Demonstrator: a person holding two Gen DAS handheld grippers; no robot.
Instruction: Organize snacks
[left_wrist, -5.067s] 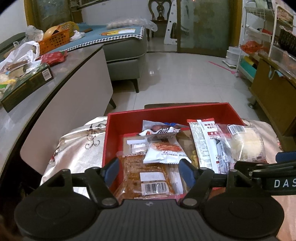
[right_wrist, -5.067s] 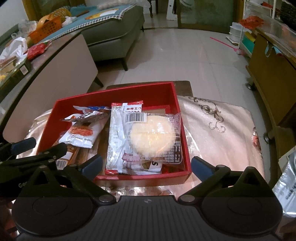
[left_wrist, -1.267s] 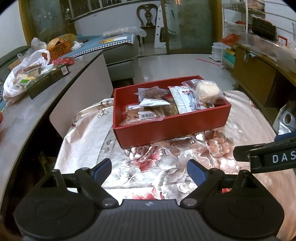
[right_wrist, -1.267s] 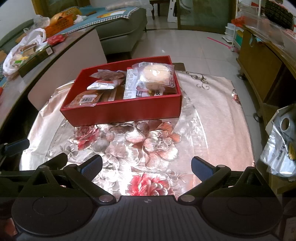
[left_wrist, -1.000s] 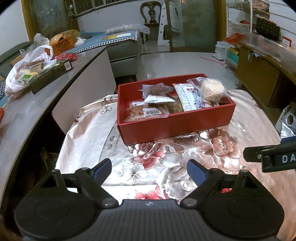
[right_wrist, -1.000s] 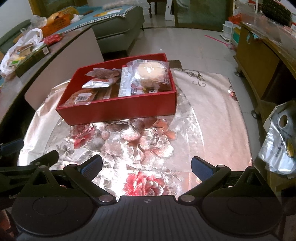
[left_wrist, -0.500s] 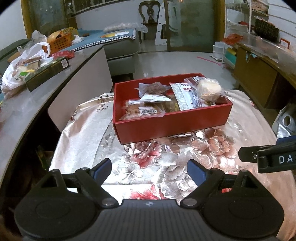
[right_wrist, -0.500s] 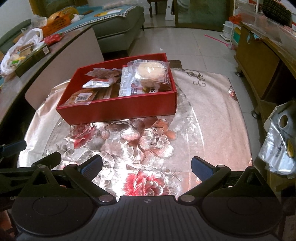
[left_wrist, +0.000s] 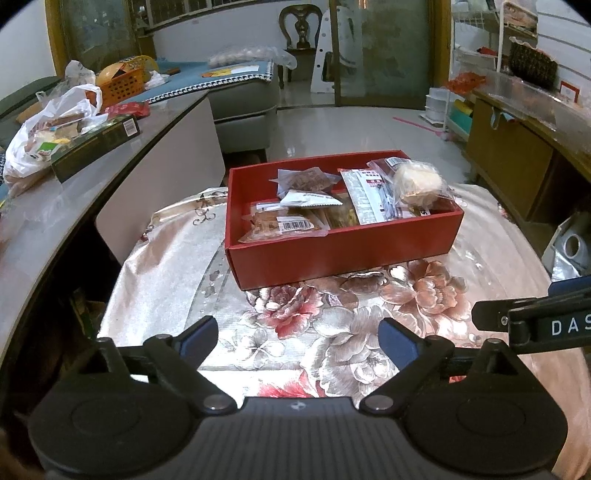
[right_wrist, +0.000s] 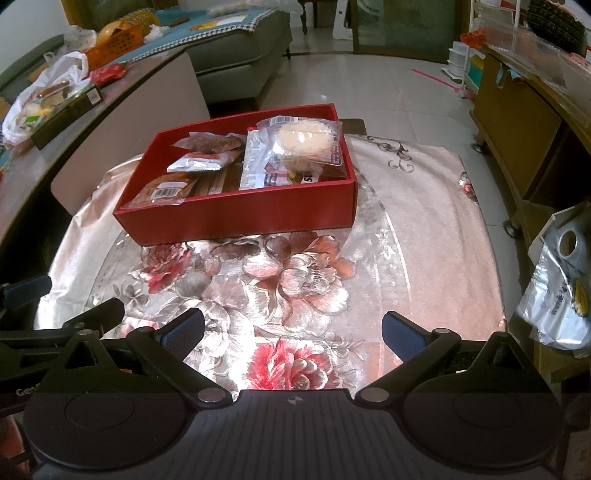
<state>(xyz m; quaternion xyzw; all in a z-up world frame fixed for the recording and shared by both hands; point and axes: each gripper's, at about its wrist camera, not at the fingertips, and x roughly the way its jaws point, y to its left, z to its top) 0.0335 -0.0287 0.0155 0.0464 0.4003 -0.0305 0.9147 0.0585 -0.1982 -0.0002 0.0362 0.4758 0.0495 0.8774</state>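
The red box (left_wrist: 343, 254) sits on the floral tablecloth (left_wrist: 332, 332) ahead of both grippers, well apart from their fingertips. Seen from the left gripper (left_wrist: 297, 338), the box lies ahead and slightly right; seen from the right gripper (right_wrist: 293, 332), it lies ahead and to the left. The box holds the snack packets: a barcoded brown packet (left_wrist: 284, 225) at its near-left corner, a white-and-orange packet (left_wrist: 310, 199) behind that, a brown-filled clear packet (left_wrist: 304, 179) further back, a long red-and-white packet (left_wrist: 364, 195), and a round pale pastry in clear wrap (left_wrist: 417, 181) at the far right.

The left gripper's jaws are opening; nothing is between them. The right gripper's jaws stand wide apart and hold nothing.

Compared with five seconds ago, both grippers are withdrawn from the box: then the left fingertips reached over the barcoded packet and the right fingertips flanked the box's near wall. The packets lie as before.
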